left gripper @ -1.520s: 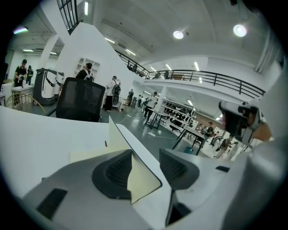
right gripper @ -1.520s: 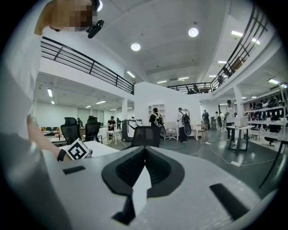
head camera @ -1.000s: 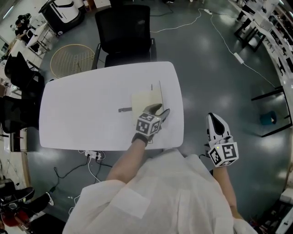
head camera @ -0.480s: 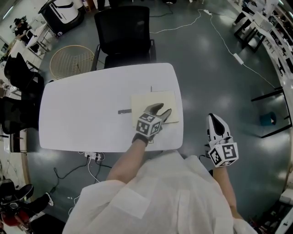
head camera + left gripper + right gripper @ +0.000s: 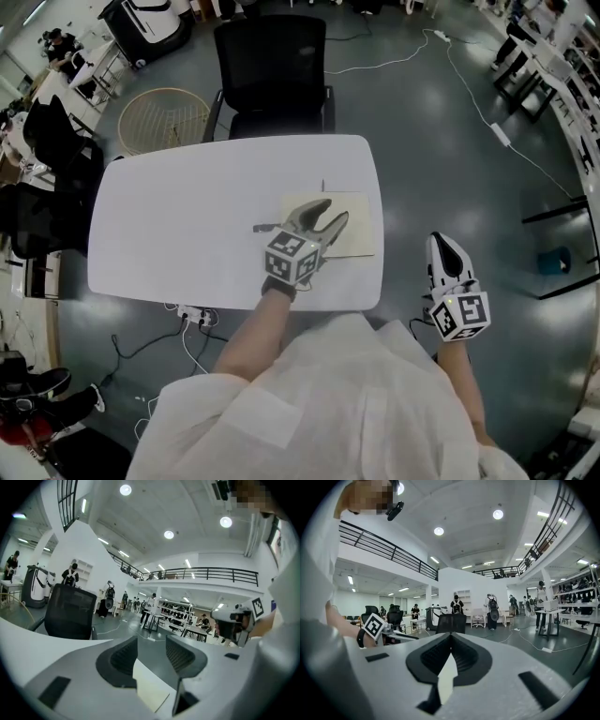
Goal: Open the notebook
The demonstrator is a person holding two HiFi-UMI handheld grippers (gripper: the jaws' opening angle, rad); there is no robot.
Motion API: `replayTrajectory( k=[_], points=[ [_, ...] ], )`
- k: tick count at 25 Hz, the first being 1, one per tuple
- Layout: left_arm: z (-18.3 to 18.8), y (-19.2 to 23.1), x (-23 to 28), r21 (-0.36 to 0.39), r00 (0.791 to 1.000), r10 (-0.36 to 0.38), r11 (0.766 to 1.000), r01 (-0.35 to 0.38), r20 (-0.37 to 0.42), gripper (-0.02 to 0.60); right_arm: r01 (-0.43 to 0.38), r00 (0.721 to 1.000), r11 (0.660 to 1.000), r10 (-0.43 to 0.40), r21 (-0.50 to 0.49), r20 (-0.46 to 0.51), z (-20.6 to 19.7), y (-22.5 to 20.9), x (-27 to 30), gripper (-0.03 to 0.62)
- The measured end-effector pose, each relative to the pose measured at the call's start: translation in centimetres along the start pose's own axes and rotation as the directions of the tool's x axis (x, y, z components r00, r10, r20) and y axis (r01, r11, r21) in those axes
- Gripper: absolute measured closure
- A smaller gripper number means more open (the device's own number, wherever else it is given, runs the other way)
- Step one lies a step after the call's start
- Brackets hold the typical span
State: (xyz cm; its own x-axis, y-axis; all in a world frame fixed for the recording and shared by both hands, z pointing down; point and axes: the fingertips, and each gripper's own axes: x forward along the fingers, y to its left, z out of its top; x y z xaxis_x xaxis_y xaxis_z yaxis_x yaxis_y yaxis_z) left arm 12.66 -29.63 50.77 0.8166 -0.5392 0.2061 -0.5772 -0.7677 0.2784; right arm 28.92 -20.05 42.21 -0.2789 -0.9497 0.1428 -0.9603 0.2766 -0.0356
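Your left gripper (image 5: 333, 210) hung over the notebook (image 5: 354, 232), its marker cube toward you and its tips pointing at the table's far edge. Its jaws stood spread. In the left gripper view there was open space between the two dark ribbed pads (image 5: 123, 660), nothing was pinched, and only the notebook's cream face (image 5: 149, 692) showed low in the gap. The notebook lay flat on the white table (image 5: 187, 216), close along the right edge and about midway between the far and near edges. It showed a plain cream surface, and whether that was a page or a cover could not be made out. Its left part was hidden under the left gripper. A small dark bar-shaped thing (image 5: 262, 228) lay on the table just left of the notebook, nearer the table's middle. You held your right gripper (image 5: 440, 246) well off the table, beyond the near right corner and over the grey floor, with its tips pointing away from you. In the right gripper view its jaws were pressed together at the tips and held nothing. A black office chair (image 5: 272, 66) stood on the floor at the table's far edge.
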Motion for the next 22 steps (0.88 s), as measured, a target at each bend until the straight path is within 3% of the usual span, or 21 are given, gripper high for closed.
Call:
replayTrajectory(
  k=[5, 11, 18, 22],
  points=[
    [4.1, 0.3, -3.4, 0.081, 0.993, 0.027, 0.996, -0.036, 0.114, 0.405, -0.020, 1.000, 1.000, 0.021, -0.003, 0.017, 0.8, 0.2, 0.5, 0.590],
    [8.1, 1.3, -9.5, 0.092, 0.961, 0.114, 0.986, -0.141, 0.252, 0.481, -0.036, 0.998, 0.999, 0.036, 0.004, 0.044, 1.2, 0.5, 0.8, 0.589],
    [9.4, 2.2, -15.1, 0.128, 0.928, 0.218, 0.955, -0.266, 0.302, 0.533, -0.056, 0.997, 0.998, 0.057, -0.015, 0.050, 1.8, 0.7, 1.6, 0.591],
    [9.7, 2.8, -17.9, 0.095, 0.902, 0.266, 0.944, -0.314, 0.341, 0.545, -0.031, 0.999, 0.998, 0.033, -0.056, 0.043, 2.4, 0.8, 2.1, 0.592]
  ],
)
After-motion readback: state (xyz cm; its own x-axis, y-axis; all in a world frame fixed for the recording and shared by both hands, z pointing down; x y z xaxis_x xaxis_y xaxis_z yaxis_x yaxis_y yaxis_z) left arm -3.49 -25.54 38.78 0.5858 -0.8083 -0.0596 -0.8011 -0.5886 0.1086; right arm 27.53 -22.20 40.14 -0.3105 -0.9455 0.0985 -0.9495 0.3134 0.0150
